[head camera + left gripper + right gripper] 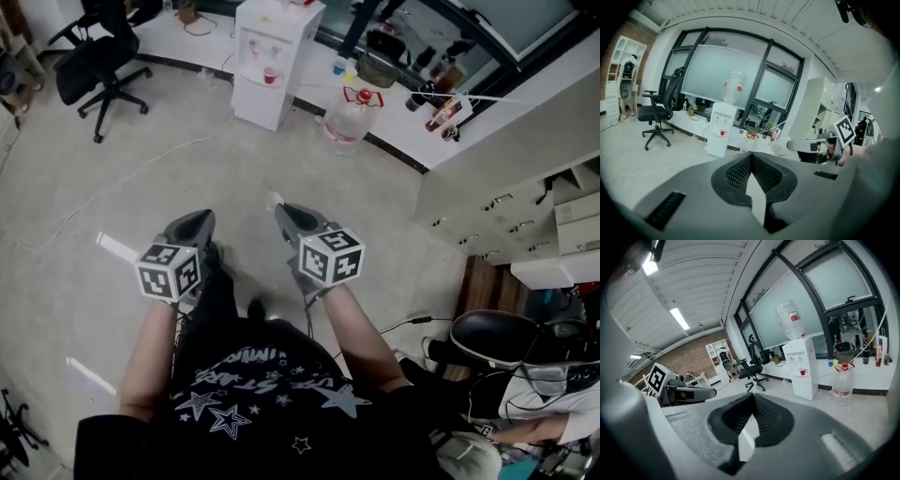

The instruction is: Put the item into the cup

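Both grippers are held out over a bare grey floor (112,187), no table under them. My left gripper (203,218) is shut, its ribbed pads (740,171) pressed together with nothing between. My right gripper (282,212) is likewise shut and empty, pads (765,416) meeting at the tip. Each shows in the other's view: the right gripper (806,145) and the left gripper (691,393). A small red cup (270,74) sits in the white water dispenser (275,52), far ahead; it also appears as the red cup (722,133) and the red cup (802,371). No loose item is visible.
A black office chair (101,64) stands at far left. A large water bottle (351,117) rests on the floor by a low white ledge (412,141). White drawer cabinets (506,202) fill the right. A seated person (530,394) is at lower right. A cable (131,178) crosses the floor.
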The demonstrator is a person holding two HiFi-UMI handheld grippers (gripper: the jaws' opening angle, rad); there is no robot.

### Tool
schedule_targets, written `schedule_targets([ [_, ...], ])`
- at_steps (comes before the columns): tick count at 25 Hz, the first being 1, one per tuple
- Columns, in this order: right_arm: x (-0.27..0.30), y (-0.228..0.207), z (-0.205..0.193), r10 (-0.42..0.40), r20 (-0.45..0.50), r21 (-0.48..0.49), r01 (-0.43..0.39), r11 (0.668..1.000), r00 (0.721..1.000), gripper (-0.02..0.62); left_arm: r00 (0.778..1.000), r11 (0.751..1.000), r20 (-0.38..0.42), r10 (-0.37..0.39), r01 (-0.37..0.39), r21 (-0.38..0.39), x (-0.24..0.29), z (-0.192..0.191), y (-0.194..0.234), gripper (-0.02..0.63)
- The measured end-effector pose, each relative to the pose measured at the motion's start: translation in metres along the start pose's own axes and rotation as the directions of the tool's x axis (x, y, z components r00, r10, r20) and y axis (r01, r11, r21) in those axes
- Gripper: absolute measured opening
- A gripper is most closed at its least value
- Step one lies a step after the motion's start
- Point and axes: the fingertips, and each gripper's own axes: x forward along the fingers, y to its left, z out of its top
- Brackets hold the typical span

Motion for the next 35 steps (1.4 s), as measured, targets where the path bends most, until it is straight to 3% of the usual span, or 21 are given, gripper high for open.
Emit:
schedule_targets([
  [9,0.048,-0.030,0.018,-0.059,0.001,0.055,0.059,0.997,0.998,0.000,0.997,0.998,-0.031,-0.067,0.067,-0.010,0.049,0.023,0.041,0.006],
  [19,0.145,-0.053,0.063,-0.097,-0.012,0.085,0.097,0.992,0.995,0.000,0.995,0.996,-0.036,-0.089,0.088,-0.031,0.093,0.079,0.131,0.006],
  [35,0.241,-0.070,0.122,-0.227,-0.026,0.106,0.228,0.968,0.974,0.000,0.982,0.981,-0.041,-0.186,0.183,-0.064,0.132,0.147,0.240,0.006],
])
